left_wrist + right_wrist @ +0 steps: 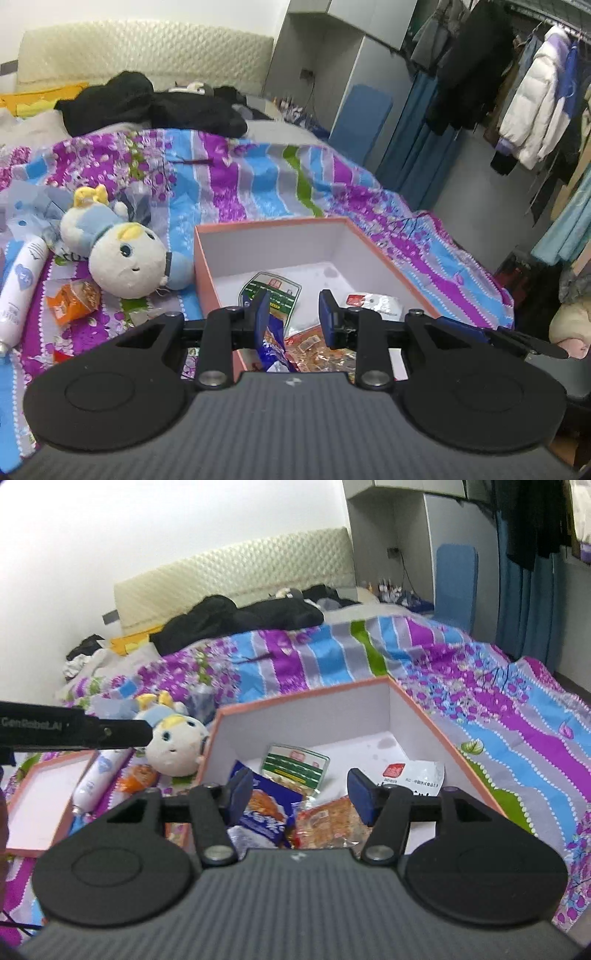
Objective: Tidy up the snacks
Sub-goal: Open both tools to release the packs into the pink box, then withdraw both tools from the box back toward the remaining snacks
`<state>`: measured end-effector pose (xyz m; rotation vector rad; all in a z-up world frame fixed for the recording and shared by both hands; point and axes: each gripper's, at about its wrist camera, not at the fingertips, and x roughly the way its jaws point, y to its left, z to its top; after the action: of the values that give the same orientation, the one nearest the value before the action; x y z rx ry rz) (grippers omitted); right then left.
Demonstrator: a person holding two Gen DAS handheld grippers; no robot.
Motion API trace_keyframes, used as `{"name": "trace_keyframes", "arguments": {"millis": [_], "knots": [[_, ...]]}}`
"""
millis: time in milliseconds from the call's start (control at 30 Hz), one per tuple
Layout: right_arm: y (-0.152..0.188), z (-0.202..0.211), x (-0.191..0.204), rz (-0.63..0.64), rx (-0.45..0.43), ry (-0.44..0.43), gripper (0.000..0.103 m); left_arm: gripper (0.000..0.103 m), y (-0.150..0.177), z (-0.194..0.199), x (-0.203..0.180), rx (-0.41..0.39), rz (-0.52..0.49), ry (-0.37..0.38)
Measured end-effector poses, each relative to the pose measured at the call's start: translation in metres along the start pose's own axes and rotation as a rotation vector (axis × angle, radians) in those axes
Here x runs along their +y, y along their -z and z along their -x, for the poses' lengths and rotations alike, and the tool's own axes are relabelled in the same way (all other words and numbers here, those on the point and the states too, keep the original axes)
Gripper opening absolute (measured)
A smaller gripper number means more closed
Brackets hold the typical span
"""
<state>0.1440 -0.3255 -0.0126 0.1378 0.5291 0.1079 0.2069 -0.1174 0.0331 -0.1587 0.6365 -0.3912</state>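
Note:
An open orange box (pixel 236 226) (pixel 413 705) with a white inside sits on the bed. In it lie a green-striped packet (pixel 275 291) (pixel 295 766), a white packet with a red label (pixel 373 303) (pixel 410 775), a blue packet (pixel 273 343) (pixel 266 812) and an orange-red snack pack (pixel 314 347) (pixel 325 823). My left gripper (pixel 293 314) is open above the box's near edge, the blue packet just beside its left finger. My right gripper (pixel 301 794) is open and empty above the same packets. An orange snack packet (pixel 72 301) (pixel 138 777) lies on the quilt left of the box.
A plush doll (pixel 122 254) (pixel 175 744) and a white tube (pixel 22 284) (pixel 98 779) lie left of the box. The box lid (pixel 44 805) lies at far left. Black clothes (pixel 155 103) sit near the headboard. A clothes rack (pixel 524 92) stands to the right.

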Motion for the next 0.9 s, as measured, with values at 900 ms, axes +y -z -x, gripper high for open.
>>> {"name": "trace_keyframes", "arguments": {"millis": [900], "knots": [[0.045, 0.089, 0.073, 0.055, -0.043, -0.161, 0.059, 0.042, 0.085, 0.147, 0.028, -0.049, 0.040, -0.132]]}}
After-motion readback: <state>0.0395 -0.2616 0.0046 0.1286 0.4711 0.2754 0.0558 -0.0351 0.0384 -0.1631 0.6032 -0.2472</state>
